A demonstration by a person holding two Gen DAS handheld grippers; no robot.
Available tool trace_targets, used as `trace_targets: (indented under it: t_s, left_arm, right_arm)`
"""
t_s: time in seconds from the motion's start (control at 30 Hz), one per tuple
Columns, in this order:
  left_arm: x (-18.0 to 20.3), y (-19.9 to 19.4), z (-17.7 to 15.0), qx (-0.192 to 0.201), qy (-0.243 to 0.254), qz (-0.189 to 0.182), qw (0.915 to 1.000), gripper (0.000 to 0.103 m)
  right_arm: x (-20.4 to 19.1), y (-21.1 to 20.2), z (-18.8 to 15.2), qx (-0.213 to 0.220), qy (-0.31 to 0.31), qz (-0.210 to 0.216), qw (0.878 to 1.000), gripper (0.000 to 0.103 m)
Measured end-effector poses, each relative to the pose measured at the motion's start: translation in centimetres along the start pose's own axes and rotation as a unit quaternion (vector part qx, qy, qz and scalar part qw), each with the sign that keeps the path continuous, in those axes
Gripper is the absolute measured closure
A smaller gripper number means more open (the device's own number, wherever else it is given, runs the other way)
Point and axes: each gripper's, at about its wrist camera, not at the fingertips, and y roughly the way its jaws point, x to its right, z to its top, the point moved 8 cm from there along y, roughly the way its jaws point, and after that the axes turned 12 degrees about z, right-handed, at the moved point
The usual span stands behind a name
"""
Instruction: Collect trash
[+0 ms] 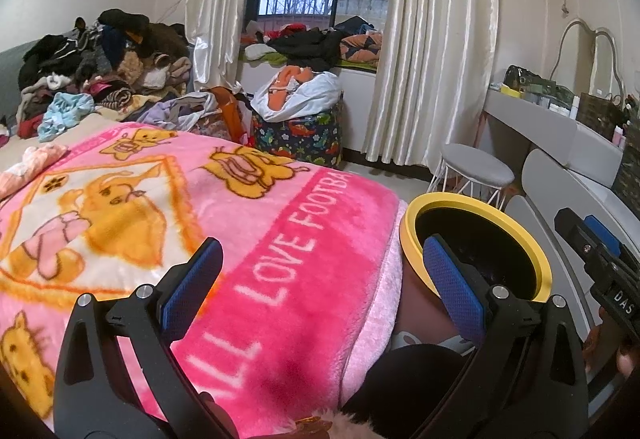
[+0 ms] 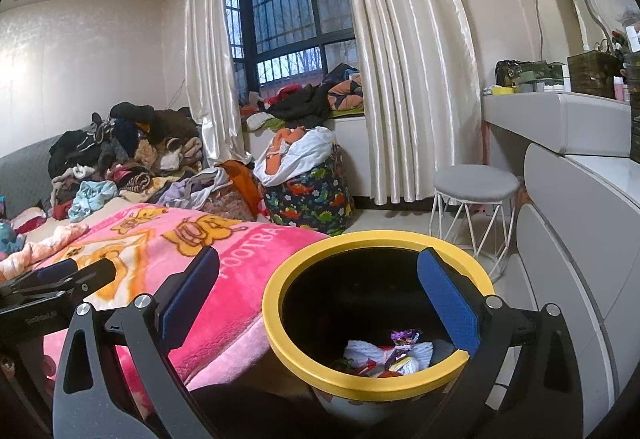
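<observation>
A round bin with a yellow rim (image 2: 376, 237) stands beside the bed, right under my right gripper (image 2: 320, 295). That gripper is open, and its blue pads straddle the bin's mouth with nothing held. Inside lie crumpled wrappers and white paper (image 2: 400, 355). In the left wrist view the same bin (image 1: 460, 199) sits to the right of the pink blanket (image 1: 240, 219). My left gripper (image 1: 324, 279) is open and empty above the blanket's edge, its right pad in front of the bin's rim. The right gripper (image 1: 588, 239) shows at the far right edge. The left gripper (image 2: 92, 273) shows at the left.
A heap of clothes (image 1: 104, 59) covers the far end of the bed. A dinosaur-print bag (image 2: 308, 195) stuffed with fabric stands by the window curtains. A grey stool (image 2: 476, 183) and a grey dresser (image 2: 568, 239) line the right side, leaving a narrow strip of floor.
</observation>
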Motion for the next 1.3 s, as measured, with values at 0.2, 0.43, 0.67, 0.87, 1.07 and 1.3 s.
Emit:
trace_targets:
  t_s: [0.2,0.43,0.67,0.87,1.07,1.3]
  left_arm:
    - [-0.04,0.03,-0.05,-0.001,0.000,0.000,1.0000,0.011]
    - [-0.06,0.03,-0.10,0.000,0.000,0.000,1.0000,0.011]
    - [-0.05,0.03,-0.13,0.001,0.000,0.000,1.0000,0.011]
    - [-0.06,0.02,-0.18,0.000,0.000,0.001,1.0000,0.011]
    - [-0.08,0.04,-0.21,0.000,-0.001,0.000,1.0000,0.011]
    - [-0.50,0.28,0.03,-0.006,0.002,0.027,0.9996,0.011]
  right_arm:
    - [0.09,0.02,-0.01,0.000,0.000,0.000,1.000,0.006]
    - [0.08,0.04,-0.07,-0.001,0.000,0.000,1.000,0.006]
    - [0.21,0.01,-0.09,0.000,0.000,-0.001,1.000,0.006]
    - [0.28,0.04,-0.11,0.000,0.001,-0.001,1.000,0.006]
    - [0.43,-0.25,-0.25,0.001,0.002,-0.003,1.000,0.006]
    - [-0.11,0.43,-0.48,-0.016,0.004,0.015,1.000,0.006]
